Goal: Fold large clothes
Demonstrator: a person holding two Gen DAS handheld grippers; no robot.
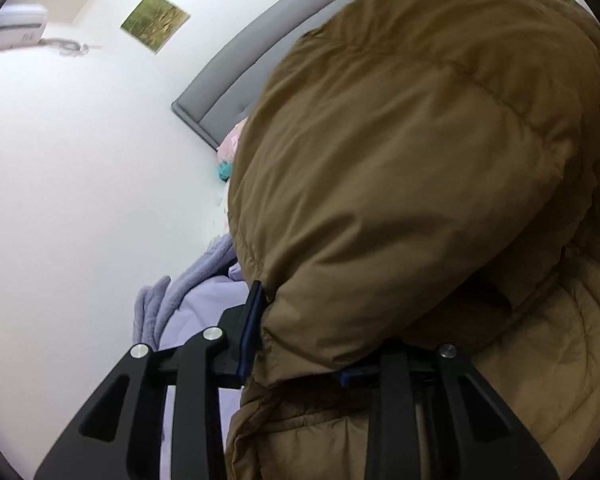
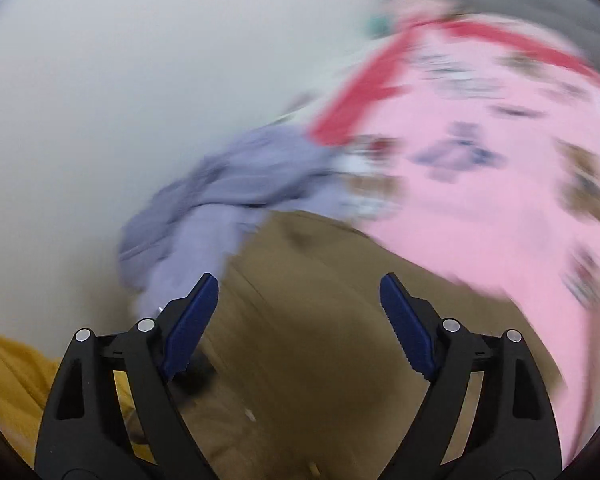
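Brown puffy cloth fills most of your left view: it is the big brown jacket (image 1: 412, 168), quilted and soft, bulging up right in front of the camera. It lies on the bed, and its top part reaches toward the grey headboard (image 1: 260, 60) at the far edge of the bed.

Your left claw (image 1: 300, 344) is pinching a thick fold of that jacket. One blue pad shows at the fold's left side. The other finger is hidden under the cloth, but the fold sits squeezed between the two.

In your right view the same jacket (image 2: 300, 300) lies low in the middle, though this picture is very blurry. Behind it, toward the headboard end of the bed, is a pink blanket (image 2: 480, 168) with little prints and a red stripe. To the left of the blanket, beside the white wall, is a bunched lilac garment (image 2: 220, 184). You see it in the left view too (image 1: 188, 300), fuzzy on one side and smooth on the other.

Your right claw (image 2: 299, 308) stands wide, with both blue pads (image 2: 192, 324) far apart. Nothing is between them. The jacket is only below and past them.

A yellow cloth (image 2: 8, 380) peeks in at the bottom left corner of the right view. A small teal thing (image 1: 225, 171) sits by the headboard; you cannot tell what it is.
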